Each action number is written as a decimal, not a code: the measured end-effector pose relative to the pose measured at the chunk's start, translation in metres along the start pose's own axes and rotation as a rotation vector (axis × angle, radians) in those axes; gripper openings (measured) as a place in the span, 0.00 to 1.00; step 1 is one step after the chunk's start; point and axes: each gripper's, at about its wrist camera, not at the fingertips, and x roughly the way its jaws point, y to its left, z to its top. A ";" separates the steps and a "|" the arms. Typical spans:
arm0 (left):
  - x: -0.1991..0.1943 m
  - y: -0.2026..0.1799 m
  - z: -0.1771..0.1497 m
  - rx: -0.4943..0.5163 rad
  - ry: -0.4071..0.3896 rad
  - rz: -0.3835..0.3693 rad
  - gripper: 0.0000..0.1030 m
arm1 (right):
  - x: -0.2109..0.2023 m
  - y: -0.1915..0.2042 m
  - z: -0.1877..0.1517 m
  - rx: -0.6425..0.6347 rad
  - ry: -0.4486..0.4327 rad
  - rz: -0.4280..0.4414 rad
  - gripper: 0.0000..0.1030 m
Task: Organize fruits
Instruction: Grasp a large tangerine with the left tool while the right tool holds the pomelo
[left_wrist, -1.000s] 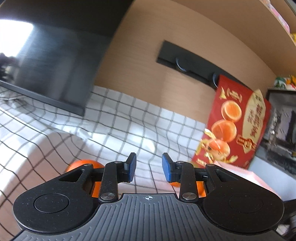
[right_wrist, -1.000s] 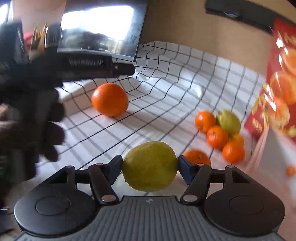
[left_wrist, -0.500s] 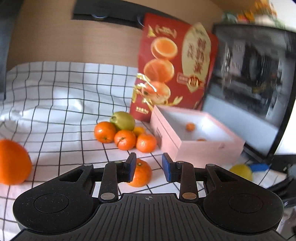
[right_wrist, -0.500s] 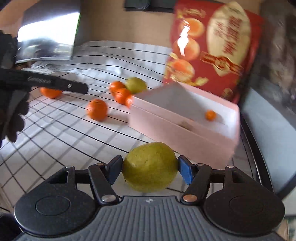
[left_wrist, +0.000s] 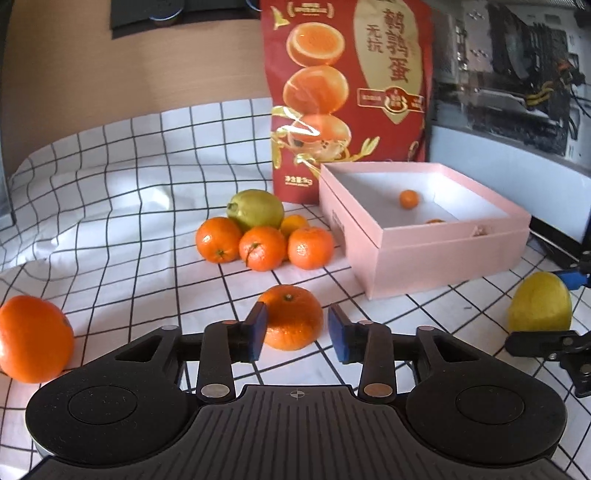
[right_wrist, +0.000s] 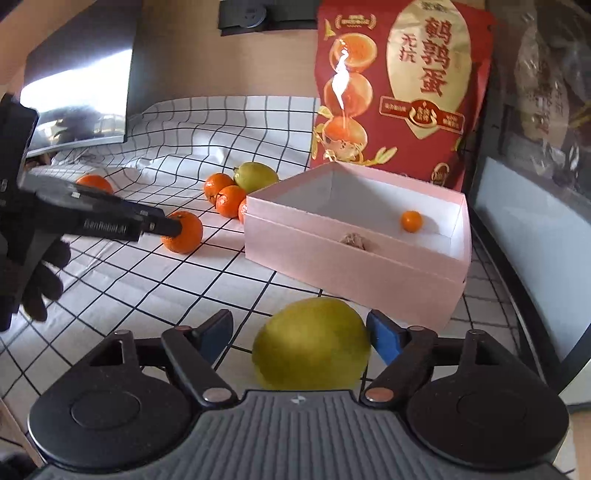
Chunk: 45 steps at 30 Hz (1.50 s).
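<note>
Resting on the checked cloth (right_wrist: 155, 273), a yellow-green lemon (right_wrist: 312, 345) lies between the pads of the right gripper (right_wrist: 301, 332). Jaws opening. The right-hand blue pad sits just beside the fruit's flank, perhaps grazing it; the left-hand pad stands clear, with cloth showing in the gap. No squeeze visible, so the lemon is loose, sitting low and slightly right of centre between the fingers, just in front of the pink box (right_wrist: 354, 254).

Left gripper (left_wrist: 297, 332): jaws also opening, only partly spread. A mandarin (left_wrist: 291, 317) sits on the cloth at the fingertips, its near half reaching in between the blue pads. The left pad looks to be at or against the peel; the right pad shows a sliver of cloth between it and the fruit. Not gripped.

From the right wrist view, the left gripper reaches in from the left edge with its tip at that same mandarin, a dark-gloved hand (right_wrist: 40, 273) beneath it.

Other fruit: a cluster of mandarins (left_wrist: 262, 247) with a second green lemon (left_wrist: 255, 208) behind them, just left of the box. A larger orange (left_wrist: 33, 338) lies apart at the far left. Inside the box, a very small orange fruit (right_wrist: 411, 220) near the back wall and a brownish lump, unclear. A red printed bag (left_wrist: 351, 85) stands upright behind the box.
</note>
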 end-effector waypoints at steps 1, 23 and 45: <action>0.000 0.000 0.000 -0.001 0.000 -0.005 0.44 | 0.002 -0.001 -0.001 0.008 0.016 0.005 0.78; 0.028 0.019 0.010 -0.113 0.095 -0.010 0.56 | 0.014 -0.035 -0.007 0.239 0.075 0.088 0.80; -0.011 -0.043 -0.025 -0.184 0.057 -0.171 0.52 | 0.019 -0.037 -0.005 0.232 0.095 0.155 0.95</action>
